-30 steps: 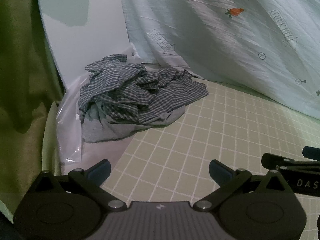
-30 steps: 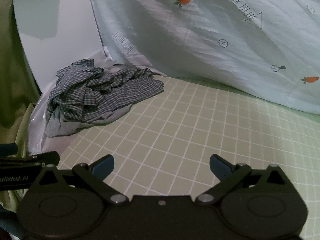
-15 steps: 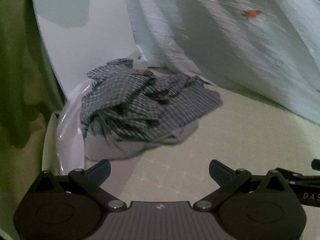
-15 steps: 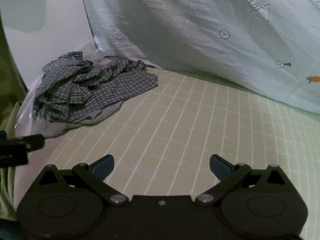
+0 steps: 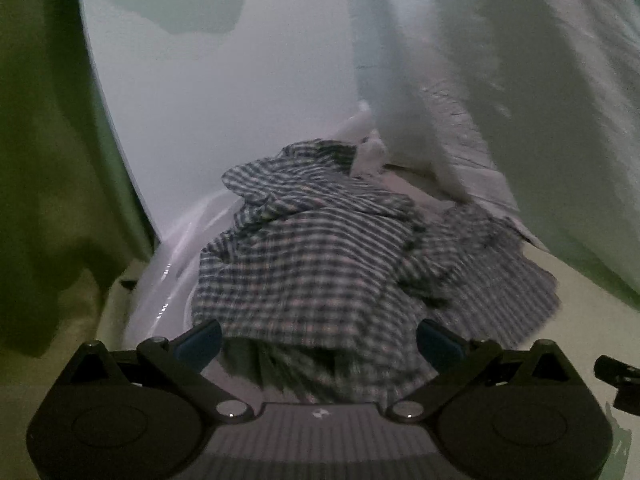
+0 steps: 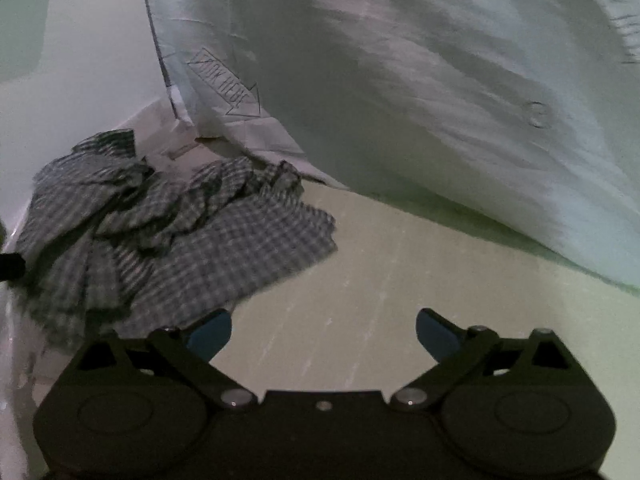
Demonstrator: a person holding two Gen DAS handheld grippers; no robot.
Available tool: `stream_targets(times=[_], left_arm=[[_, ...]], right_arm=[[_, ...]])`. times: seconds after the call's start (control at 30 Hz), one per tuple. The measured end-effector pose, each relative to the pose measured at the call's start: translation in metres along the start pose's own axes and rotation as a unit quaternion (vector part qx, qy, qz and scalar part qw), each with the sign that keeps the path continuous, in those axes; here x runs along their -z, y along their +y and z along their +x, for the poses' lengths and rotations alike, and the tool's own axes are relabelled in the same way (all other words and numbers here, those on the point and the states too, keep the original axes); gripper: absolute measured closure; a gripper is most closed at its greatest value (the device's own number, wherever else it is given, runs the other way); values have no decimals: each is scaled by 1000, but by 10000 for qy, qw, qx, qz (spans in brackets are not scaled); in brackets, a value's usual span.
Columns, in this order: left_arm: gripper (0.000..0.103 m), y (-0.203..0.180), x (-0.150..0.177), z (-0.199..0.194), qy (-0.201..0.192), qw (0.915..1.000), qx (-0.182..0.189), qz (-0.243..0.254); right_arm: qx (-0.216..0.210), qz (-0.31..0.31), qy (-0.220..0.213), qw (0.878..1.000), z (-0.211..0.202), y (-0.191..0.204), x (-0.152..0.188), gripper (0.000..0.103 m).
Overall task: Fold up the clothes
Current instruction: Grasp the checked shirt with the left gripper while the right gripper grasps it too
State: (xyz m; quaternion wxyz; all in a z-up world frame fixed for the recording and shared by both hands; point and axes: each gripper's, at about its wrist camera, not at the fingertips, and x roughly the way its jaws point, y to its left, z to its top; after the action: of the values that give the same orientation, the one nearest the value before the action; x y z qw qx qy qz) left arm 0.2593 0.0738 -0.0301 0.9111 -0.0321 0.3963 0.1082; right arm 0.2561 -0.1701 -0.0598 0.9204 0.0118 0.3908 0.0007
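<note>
checked cotton in dark blue and white makes up the crumpled shirt (image 5: 320, 264), which lies heaped in the centre of the left wrist view and at centre left of the right wrist view (image 6: 160, 232). the heap rests on a pale green surface with a faint white grid (image 6: 400, 280), whether desk or bed cannot be told. its left part overlaps a clear plastic bag (image 5: 172, 264) at the surface's edge.

left tongs (image 5: 320, 340): set wide apart, with the blue fingertips (image 5: 200, 338) at lower left and lower right of the frame. the jaws have just been closing slightly. the near edge of the shirt lies between them; the pads do not press on it, and nothing is held.

right tongs (image 6: 324, 332): equally wide apart and empty. the left blue fingertip (image 6: 210, 330) sits just beside the shirt's near edge at lower left of the frame; whether it touches cannot be told. bare grid surface lies between the jaws.

a pale blue sheet (image 6: 440, 100) printed with orange carrots and outlined arrows hangs across the upper right of both views, reaching the surface just behind the shirt. a white wall (image 5: 220, 80) fills upper centre of the left view, and an olive-green curtain (image 5: 52, 160) fills its left edge. both views are motion-blurred.
</note>
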Motion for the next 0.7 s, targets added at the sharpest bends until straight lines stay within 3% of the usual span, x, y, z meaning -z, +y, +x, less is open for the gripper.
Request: stream_targets(times=[0.17, 0.37, 0.5, 0.53, 0.6, 0.63, 0.67, 0.7], left_arm=[[31, 5, -4, 26, 278, 9995, 7, -175], [58, 11, 3, 28, 263, 9994, 132, -198], [71, 13, 4, 27, 253, 9991, 195, -260], [72, 13, 4, 27, 242, 9992, 187, -271], [75, 13, 6, 26, 218, 9991, 143, -338], [77, 13, 7, 25, 210, 9990, 116, -372], [82, 12, 8, 22, 181, 9991, 97, -384], [86, 12, 8, 19, 149, 9991, 79, -392]], right_arm=[[-95, -11, 235, 9997, 67, 7, -11, 25], [-313, 311, 264, 9987, 103, 17, -17, 29], [-210, 172, 371, 9989, 121, 27, -17, 35], [-172, 105, 345, 9992, 123, 30, -15, 43], [-197, -122, 194, 9995, 123, 36, -11, 69], [-314, -187, 183, 9992, 121, 37, -11, 93], [-364, -238, 173, 9989, 120, 38, -10, 102], [-348, -275, 165, 9989, 118, 38, -9, 102]])
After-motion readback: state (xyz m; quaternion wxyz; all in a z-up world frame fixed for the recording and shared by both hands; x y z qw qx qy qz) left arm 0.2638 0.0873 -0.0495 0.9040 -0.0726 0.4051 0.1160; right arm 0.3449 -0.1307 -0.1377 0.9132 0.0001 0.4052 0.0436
